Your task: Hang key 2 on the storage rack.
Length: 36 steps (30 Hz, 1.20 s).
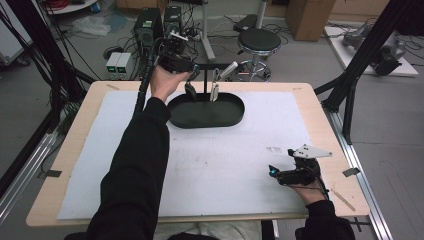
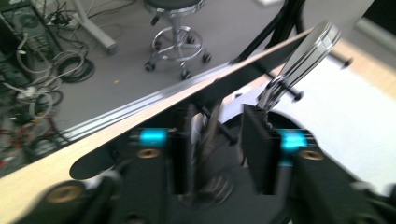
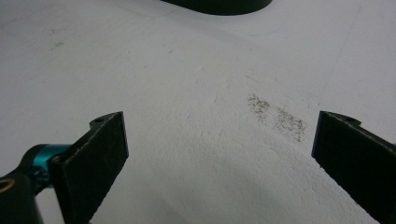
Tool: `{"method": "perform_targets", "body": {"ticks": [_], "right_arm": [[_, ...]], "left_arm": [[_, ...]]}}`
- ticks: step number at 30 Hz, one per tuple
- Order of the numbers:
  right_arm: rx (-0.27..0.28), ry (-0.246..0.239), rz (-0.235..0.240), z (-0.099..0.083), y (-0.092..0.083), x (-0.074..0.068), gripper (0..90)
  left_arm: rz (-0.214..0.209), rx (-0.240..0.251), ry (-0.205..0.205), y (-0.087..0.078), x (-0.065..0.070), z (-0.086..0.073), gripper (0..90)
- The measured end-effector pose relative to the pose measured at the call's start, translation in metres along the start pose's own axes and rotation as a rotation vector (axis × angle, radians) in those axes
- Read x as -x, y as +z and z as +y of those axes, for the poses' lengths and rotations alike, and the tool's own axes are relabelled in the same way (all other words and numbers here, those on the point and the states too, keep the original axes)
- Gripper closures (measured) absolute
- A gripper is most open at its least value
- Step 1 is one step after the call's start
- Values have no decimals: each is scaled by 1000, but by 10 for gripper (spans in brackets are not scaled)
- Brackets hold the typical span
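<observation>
Reaching to the upper middle of the high view, the left gripper (image 1: 192, 82) hangs over the far rim of a matte black oval tray (image 1: 206, 111), where a shiny metal utensil with a ridged handle (image 1: 218, 80) stands tilted. A white foam mat (image 1: 225, 160) covers the wooden desk (image 1: 320, 120); the right gripper (image 1: 274, 171) rests lower right, jaws spread and empty. Seen from the left gripper view, jaws stand partly apart, blurred metal between them; the utensil's handle (image 2: 308, 49) rises upper right. Along the right gripper view, grainy foam (image 3: 196, 93) bears a brown smudge (image 3: 275, 119).
</observation>
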State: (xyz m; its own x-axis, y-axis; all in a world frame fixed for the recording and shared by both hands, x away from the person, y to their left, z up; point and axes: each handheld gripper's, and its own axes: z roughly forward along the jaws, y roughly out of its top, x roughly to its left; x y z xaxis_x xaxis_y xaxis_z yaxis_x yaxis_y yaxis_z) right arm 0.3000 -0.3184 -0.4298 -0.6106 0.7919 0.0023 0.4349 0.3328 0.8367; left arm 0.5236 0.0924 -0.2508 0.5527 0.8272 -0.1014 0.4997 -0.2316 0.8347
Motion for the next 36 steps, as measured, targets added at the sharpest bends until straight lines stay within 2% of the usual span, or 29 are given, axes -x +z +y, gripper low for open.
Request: {"method": "perform_targets", "body": {"ticks": [3,5,6,7,9,12,16,18,20,22,26,29,36], "right_arm": [[5,1,-1,0,-1,0,29],[6,4,1,0,-1,0,29],[6,4,0,0,-1,0,29],[7,6,0,0,-1,0,29],[7,8,0,0,-1,0,29],[5,6,-2,0,-1,0,29],[3,4,-3,0,-1,0,29],[4,4,-3,0,-1,0,29],[3,6,-4,0,-1,0,29],[4,5,-5,0,-1,0,29],[3,6,-4,0,0,0,29],[-3,4,-4,1,1,0,29],[-11,2,1,1,4,-2,29]], "left_arm": [[0,-18,33,-4,0,-1,437],[11,-31,77,-6,3,-3,294],[-2,-24,97,-8,4,-4,230],[-10,-19,98,-9,4,-5,186],[-45,-15,84,-11,6,-9,148],[-54,-23,104,-12,9,-15,82],[-94,-20,119,-14,9,-25,17],[-104,-9,132,-16,10,-30,17],[-89,10,160,-19,12,-34,17],[-94,15,178,-22,14,-39,17],[-111,33,178,-28,13,-46,17],[-103,34,189,-30,11,-53,17],[-104,43,183,-37,5,-74,17]]}}
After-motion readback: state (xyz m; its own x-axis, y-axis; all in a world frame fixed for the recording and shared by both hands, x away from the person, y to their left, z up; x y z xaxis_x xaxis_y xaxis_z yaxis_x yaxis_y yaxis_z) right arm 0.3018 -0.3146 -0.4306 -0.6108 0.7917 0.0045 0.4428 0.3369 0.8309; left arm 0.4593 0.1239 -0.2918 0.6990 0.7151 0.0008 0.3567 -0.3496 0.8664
